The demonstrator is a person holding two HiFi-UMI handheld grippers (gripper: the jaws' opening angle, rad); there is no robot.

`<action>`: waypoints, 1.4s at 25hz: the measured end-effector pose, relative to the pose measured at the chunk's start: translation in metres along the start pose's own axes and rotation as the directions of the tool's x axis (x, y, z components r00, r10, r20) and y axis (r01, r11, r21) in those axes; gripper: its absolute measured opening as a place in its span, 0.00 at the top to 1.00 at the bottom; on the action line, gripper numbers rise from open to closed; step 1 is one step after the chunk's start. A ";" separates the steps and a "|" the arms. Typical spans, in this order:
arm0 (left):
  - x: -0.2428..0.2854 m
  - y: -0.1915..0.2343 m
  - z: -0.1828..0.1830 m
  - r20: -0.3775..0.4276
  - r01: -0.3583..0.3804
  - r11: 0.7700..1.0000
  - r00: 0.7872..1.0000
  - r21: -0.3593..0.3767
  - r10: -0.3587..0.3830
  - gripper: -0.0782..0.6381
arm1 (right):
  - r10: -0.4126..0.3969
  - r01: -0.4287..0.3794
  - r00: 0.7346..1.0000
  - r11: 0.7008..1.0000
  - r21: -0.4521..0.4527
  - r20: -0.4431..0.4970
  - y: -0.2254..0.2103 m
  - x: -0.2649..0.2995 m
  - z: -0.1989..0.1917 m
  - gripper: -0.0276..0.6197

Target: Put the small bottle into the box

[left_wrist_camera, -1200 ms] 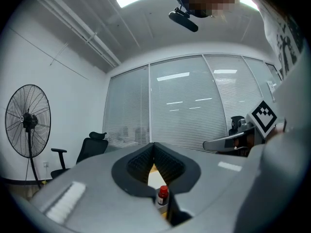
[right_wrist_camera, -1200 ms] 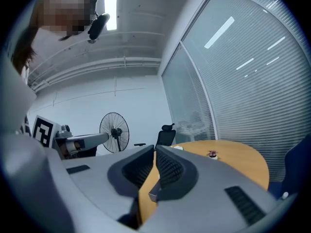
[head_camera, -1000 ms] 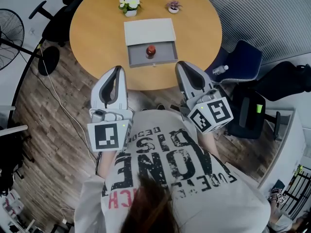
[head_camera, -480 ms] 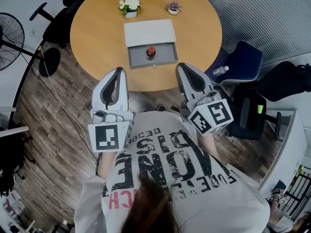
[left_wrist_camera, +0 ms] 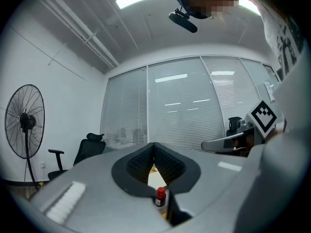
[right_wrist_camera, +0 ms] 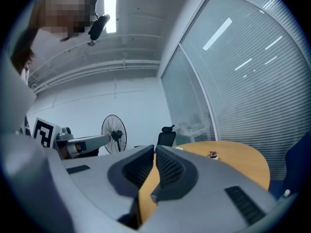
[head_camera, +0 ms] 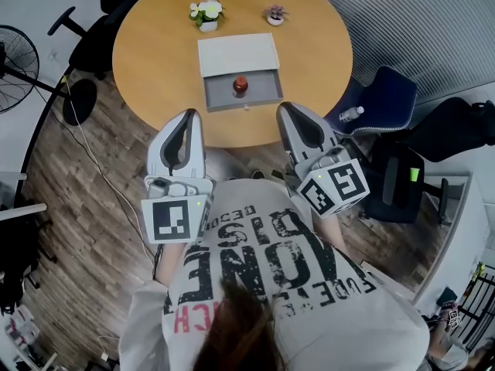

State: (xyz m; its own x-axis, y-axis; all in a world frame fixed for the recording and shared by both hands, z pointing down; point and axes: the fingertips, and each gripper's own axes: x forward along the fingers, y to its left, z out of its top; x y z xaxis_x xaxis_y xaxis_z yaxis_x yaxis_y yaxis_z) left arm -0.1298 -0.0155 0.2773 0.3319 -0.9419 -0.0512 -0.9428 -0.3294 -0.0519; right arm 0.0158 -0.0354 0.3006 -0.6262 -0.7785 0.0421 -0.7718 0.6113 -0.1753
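A small bottle (head_camera: 240, 86) with a red cap stands upright in the open grey drawer (head_camera: 264, 93) of a white-topped box (head_camera: 237, 52) on the round wooden table (head_camera: 155, 60). Both grippers are held level just short of the table's near edge, well apart from the box. My left gripper (head_camera: 186, 115) is shut and empty; in the left gripper view the bottle (left_wrist_camera: 160, 197) shows far off below its closed jaws (left_wrist_camera: 154, 149). My right gripper (head_camera: 289, 109) is also shut with nothing in it, and its own view shows the pads (right_wrist_camera: 165, 166) meeting at the tips (right_wrist_camera: 154, 152).
Two small potted plants (head_camera: 206, 10) (head_camera: 274, 13) stand beyond the box. A blue chair (head_camera: 387, 99) carrying a water bottle (head_camera: 350, 112) is right of the table. A floor fan (head_camera: 15, 56) and a dark office chair (head_camera: 93, 41) are at the left, and a cable (head_camera: 97, 168) runs over the wood floor.
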 end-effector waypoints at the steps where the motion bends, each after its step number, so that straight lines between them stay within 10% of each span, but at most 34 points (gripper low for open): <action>1: 0.000 0.000 0.000 0.000 0.001 1.000 1.000 0.000 -0.001 0.87 | 0.002 -0.002 1.000 1.000 0.001 0.000 0.001 0.000 0.000 0.92; 25: 0.007 -0.006 0.002 0.056 0.056 0.998 0.997 0.000 -0.056 0.88 | 0.030 -0.030 0.999 1.000 0.005 -0.029 0.014 0.017 -0.013 0.92; 35: 0.006 -0.011 -0.013 -0.037 0.070 0.997 0.997 -0.041 -0.071 0.87 | 0.049 -0.050 0.997 0.999 -0.012 -0.060 0.021 0.015 -0.020 0.92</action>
State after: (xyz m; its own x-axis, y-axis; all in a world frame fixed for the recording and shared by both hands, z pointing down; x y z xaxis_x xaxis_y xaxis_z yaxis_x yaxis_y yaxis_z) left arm -0.1174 -0.0185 0.2903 0.3969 -0.9178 -0.0102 -0.9178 -0.3967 -0.0143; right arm -0.0127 -0.0315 0.3174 -0.6687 -0.7378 0.0919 -0.7409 0.6510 -0.1649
